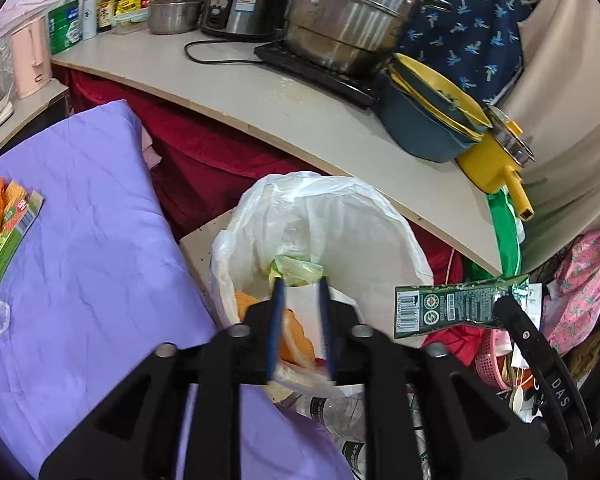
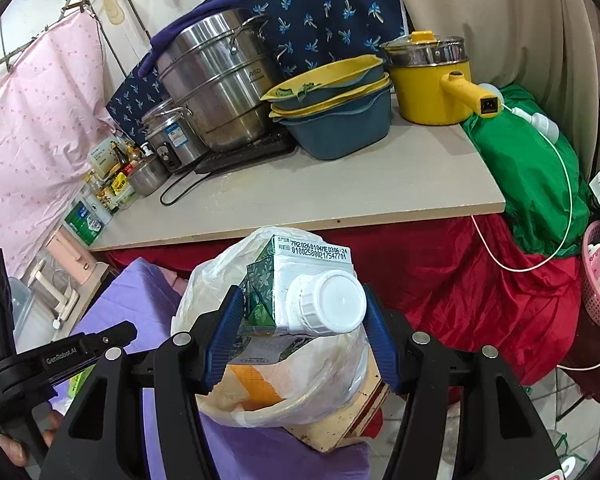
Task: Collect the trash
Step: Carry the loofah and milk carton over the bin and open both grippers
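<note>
Bright, even indoor light; strong fisheye bending at dark edges; nearest jaws slightly motion-blurred.

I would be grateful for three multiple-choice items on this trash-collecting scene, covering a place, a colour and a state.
1. Where does the white bin bag sit?
A. On the counter
B. Below the counter edge, beside the purple cloth
C. Inside the steel pot

2. What colour is the cap of the carton?
A. White
B. Red
C. Black

3. What is the right claw doing?
A. Standing empty
B. Gripping the carton
C. Holding a spoon

Answers:
1 B, the counter runs above it and the purple cloth lies alongside.
2 A, the round cap is plainly white.
3 B, both blue pads press the carton's sides.
</note>
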The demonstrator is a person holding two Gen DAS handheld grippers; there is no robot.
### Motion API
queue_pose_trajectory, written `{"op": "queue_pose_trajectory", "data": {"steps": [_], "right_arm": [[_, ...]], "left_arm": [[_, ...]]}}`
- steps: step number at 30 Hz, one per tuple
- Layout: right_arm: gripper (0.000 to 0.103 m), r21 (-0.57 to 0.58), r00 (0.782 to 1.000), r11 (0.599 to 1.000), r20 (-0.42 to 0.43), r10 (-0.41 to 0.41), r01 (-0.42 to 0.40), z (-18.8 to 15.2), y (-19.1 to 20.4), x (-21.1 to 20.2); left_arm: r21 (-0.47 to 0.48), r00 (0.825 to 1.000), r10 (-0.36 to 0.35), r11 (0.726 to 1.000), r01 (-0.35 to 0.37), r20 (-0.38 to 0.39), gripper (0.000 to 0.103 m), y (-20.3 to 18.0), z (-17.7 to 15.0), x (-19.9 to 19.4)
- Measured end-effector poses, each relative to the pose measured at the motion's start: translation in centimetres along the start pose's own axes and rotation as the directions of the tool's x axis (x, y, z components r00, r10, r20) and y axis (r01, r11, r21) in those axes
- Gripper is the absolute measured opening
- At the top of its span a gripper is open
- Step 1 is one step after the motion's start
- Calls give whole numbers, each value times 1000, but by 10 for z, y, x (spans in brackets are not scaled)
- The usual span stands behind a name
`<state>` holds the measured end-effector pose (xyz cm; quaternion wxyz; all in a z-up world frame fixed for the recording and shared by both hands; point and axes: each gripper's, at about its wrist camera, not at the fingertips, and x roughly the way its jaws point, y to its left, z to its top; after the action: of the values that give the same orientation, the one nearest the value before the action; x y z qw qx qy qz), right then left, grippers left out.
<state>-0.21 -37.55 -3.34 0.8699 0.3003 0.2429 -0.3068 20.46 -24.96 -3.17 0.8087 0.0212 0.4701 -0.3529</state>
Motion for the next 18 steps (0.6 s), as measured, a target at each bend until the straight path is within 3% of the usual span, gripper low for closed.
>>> {"op": "queue_pose_trajectory", "data": {"steps": [2, 18], "right_arm": [[57, -2, 1000, 1000, -9, 1, -1, -2, 3, 6], [58, -49, 996, 998, -74, 41, -44, -9, 50, 51]], "left_arm": [[-27, 1000, 19, 999, -19, 11, 40, 7, 1, 0], [-78, 994, 100, 992, -97, 35, 45, 57, -13, -19]]}}
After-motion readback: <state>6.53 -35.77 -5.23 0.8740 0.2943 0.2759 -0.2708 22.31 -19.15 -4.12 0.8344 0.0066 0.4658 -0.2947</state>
